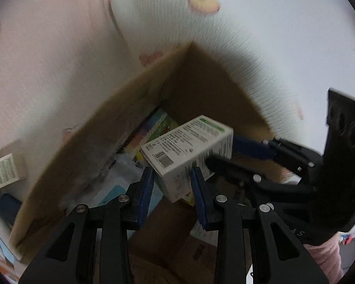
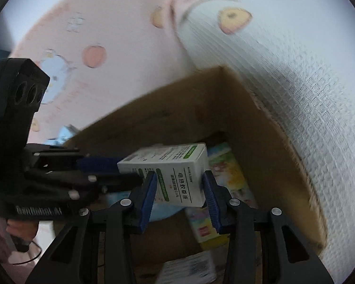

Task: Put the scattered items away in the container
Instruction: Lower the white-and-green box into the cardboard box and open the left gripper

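Observation:
A white box with a green stripe [image 1: 187, 146] [image 2: 177, 172] hangs over the open cardboard carton [image 1: 201, 82] [image 2: 177, 108]. My left gripper [image 1: 171, 172] is shut on its near end, blue pads pressing both sides. My right gripper [image 2: 179, 177] is shut on the same box, across the face with printed characters. In the left wrist view the right gripper [image 1: 221, 151] reaches in from the right. Seen from the right wrist, the left gripper [image 2: 129, 171] comes in from the left. Colourful packets [image 2: 227, 170] and pale blue items [image 1: 116, 189] lie inside the carton.
The carton stands on a pink patterned bed cover [image 2: 106, 35] beside a white ribbed blanket [image 2: 319, 94]. Another white and green box [image 1: 4, 170] lies outside the carton's left wall, near dark and blue items [image 1: 6, 208]. A pink sleeve [image 1: 324, 255] shows behind the right gripper.

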Demonstrator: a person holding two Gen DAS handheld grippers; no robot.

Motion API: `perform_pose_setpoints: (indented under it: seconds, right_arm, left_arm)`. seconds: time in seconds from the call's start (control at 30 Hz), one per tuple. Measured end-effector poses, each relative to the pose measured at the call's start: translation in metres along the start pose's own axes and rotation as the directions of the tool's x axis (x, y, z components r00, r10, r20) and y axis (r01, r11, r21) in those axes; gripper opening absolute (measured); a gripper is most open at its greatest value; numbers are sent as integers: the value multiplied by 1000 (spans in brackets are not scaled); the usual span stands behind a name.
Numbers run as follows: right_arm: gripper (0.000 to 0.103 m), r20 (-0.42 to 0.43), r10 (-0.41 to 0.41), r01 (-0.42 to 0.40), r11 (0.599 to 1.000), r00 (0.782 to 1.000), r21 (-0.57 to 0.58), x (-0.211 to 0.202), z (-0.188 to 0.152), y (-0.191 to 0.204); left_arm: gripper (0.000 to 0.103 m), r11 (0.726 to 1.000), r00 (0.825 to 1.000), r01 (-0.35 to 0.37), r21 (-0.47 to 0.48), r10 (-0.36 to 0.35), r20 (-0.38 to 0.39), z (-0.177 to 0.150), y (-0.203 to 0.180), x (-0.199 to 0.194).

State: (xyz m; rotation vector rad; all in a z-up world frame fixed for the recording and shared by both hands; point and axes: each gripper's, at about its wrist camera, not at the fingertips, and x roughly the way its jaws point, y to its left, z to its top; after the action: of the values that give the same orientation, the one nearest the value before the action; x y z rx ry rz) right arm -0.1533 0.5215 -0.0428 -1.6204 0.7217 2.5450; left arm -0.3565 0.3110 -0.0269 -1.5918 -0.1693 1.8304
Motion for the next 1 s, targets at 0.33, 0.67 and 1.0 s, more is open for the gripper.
perform_pose_setpoints:
  seconds: [0.33, 0.67, 1.0]
  right_arm:
    - [34, -129, -96, 85, 992, 987, -88, 44, 16, 1]
    - [34, -286, -216, 189, 975, 934, -118, 59, -3, -15]
    - [34, -470, -203, 115, 971, 859, -209, 90, -2, -15]
  left_arm:
    - [27, 981, 993, 25, -192, -47, -112, 10, 42, 61]
    - [27, 988, 996, 6, -156, -21, -89, 8, 37, 60]
    - [27, 996, 986, -70, -58, 60, -155, 0, 15, 74]
